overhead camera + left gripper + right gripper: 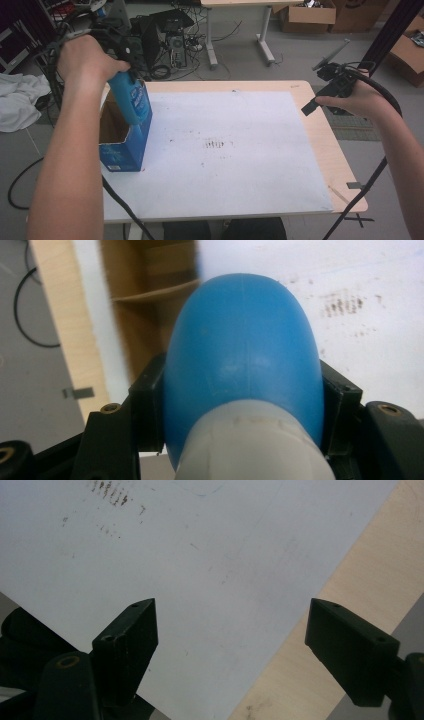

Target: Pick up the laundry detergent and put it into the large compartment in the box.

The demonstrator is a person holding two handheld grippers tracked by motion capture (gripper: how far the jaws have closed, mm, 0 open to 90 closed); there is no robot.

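The left tool [240, 405] is clamped tight on a blue bottle [131, 100]. Its two black jaws press on the bottle's round sides, just past the pale grey cap [252, 445]. The bottle hangs over the open top of a blue box [122, 145] at the left edge of the tabletop [325, 140]. The bottle and the box both have labels, but the writing is too small to read. The right tool [230, 630] has its jaws wide apart with nothing between them. It is held above the right side of the white sheet [240, 115], well apart from the bottle.
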